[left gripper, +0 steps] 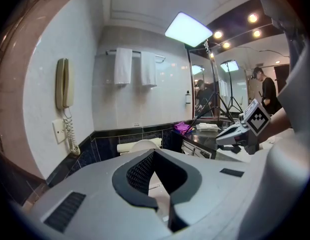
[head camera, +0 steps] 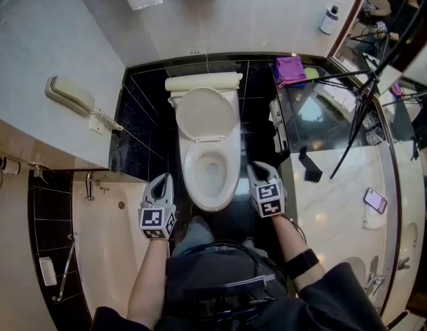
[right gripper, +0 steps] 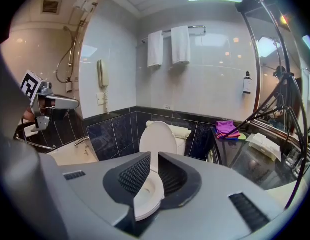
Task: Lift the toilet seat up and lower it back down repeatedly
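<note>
The toilet seat (head camera: 231, 176) lies flat, its lid (head camera: 206, 114) up behind. The left gripper (head camera: 161, 178) is closed and empty. The right gripper (head camera: 257, 166) is open a little, empty, low beside the seat, probably to slip under it

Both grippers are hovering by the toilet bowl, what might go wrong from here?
The right gripper has its jaws only slightly apart, so they may butt against the seat rim rather than straddle it. The raised lid stands upright; a knock might slam it down.
</note>
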`<move>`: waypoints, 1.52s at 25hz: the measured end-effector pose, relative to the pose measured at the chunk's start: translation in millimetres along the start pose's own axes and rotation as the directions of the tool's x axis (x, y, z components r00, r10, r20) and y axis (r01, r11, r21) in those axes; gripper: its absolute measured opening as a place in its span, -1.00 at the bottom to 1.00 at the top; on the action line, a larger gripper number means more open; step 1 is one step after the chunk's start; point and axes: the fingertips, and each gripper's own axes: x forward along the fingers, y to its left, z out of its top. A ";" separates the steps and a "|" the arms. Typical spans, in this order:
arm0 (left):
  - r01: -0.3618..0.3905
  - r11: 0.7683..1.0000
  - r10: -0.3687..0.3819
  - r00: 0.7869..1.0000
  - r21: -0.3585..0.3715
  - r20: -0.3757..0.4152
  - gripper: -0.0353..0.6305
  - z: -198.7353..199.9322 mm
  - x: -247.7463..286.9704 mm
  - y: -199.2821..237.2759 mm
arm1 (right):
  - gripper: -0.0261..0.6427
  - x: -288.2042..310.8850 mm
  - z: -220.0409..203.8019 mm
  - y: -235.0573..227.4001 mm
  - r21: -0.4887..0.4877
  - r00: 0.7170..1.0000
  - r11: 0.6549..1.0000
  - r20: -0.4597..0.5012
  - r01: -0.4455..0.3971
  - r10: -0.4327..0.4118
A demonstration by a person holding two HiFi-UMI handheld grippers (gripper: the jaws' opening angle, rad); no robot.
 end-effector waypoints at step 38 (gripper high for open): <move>0.129 0.988 -0.115 0.982 0.088 -0.151 -0.89 -275.6 135.5 -7.1 | -0.26 210.6 -467.5 75.4 0.830 0.916 0.519 -0.350 0.204 0.199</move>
